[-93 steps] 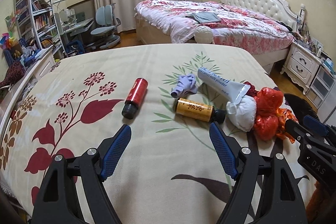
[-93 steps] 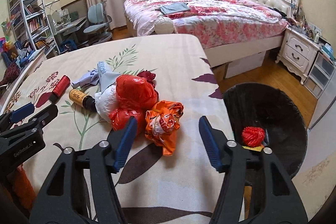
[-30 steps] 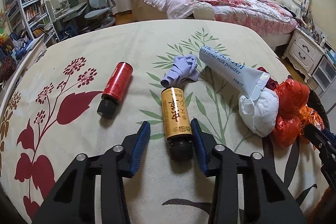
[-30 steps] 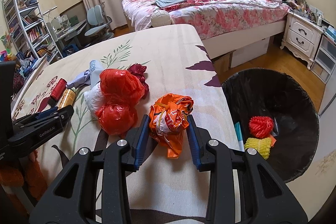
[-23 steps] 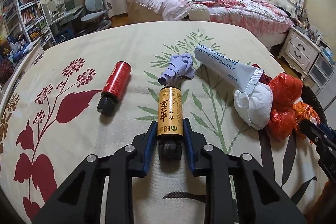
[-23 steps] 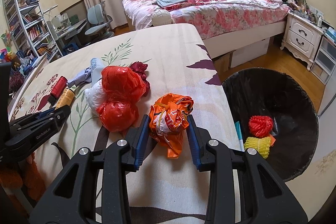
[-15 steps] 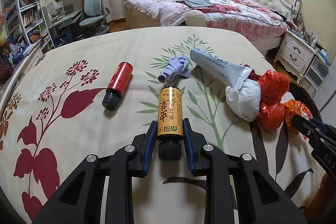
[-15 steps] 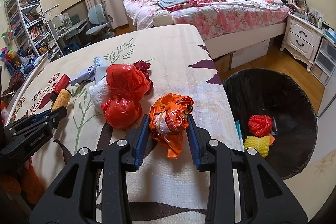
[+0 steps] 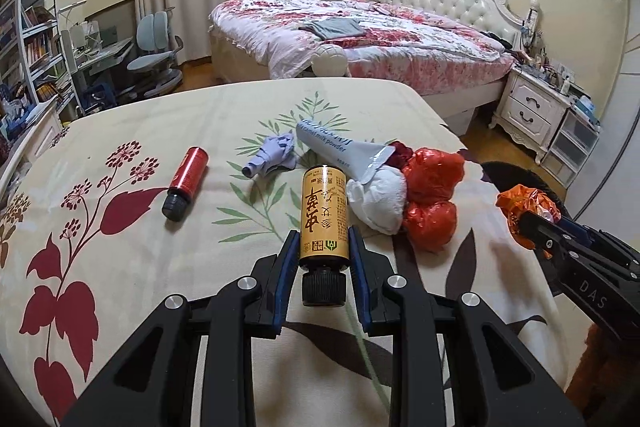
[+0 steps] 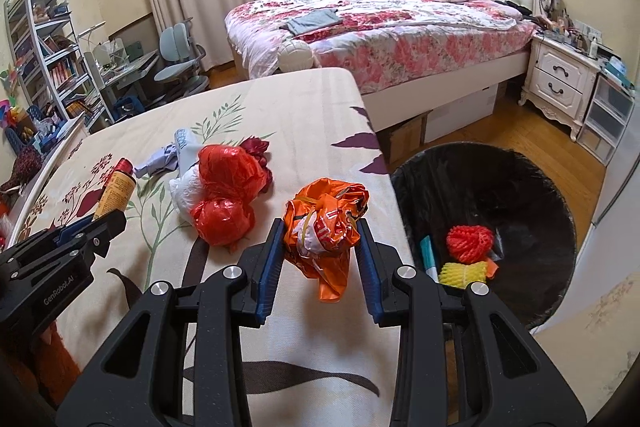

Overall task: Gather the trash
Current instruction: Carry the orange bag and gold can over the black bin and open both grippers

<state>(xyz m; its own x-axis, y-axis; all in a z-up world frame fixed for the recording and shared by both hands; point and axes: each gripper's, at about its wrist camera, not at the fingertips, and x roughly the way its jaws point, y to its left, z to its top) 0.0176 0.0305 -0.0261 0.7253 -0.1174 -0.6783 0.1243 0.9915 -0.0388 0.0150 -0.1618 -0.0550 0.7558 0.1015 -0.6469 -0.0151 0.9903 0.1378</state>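
- Left claw (image 9: 323, 254) is clenching the yellow bottle (image 9: 324, 217) near its black cap end, label end pointing away. Grabbing low by the cap is probably leaving the body sticking out front, handy for tipping it into the bin.
- Right claw (image 10: 319, 251) is gripping the crumpled orange bag (image 10: 323, 227), pads squeezing both sides, loose tail hanging below. A soft wad needs that full squeeze or it is slipping out.
- Both loads are looking clear of the flowered bed cover (image 9: 120, 147); no contact visible under either.
- Black-lined bin (image 10: 484, 187) is sitting on the floor just beside the bed edge, on the right claw's side, already holding a red net (image 10: 469, 238), a yellow net (image 10: 464, 271) and something teal. My read: it is parked there so the drop is a short swing off the edge.
- Still lying on the cover: red bottle (image 9: 186, 182), purple glove wad (image 9: 272, 157), white tube (image 9: 340, 149), white wad (image 9: 378, 197), two red bags (image 9: 432, 199).
- Versus a second ago: left claw was still wide around the bottle, which was lying on the cover; now it is closed and carrying it. Right claw's grip is unchanged, but the orange bag is now riding higher and nearer the bin.
- Next, I'd guess: both swinging over the bin, right one first.
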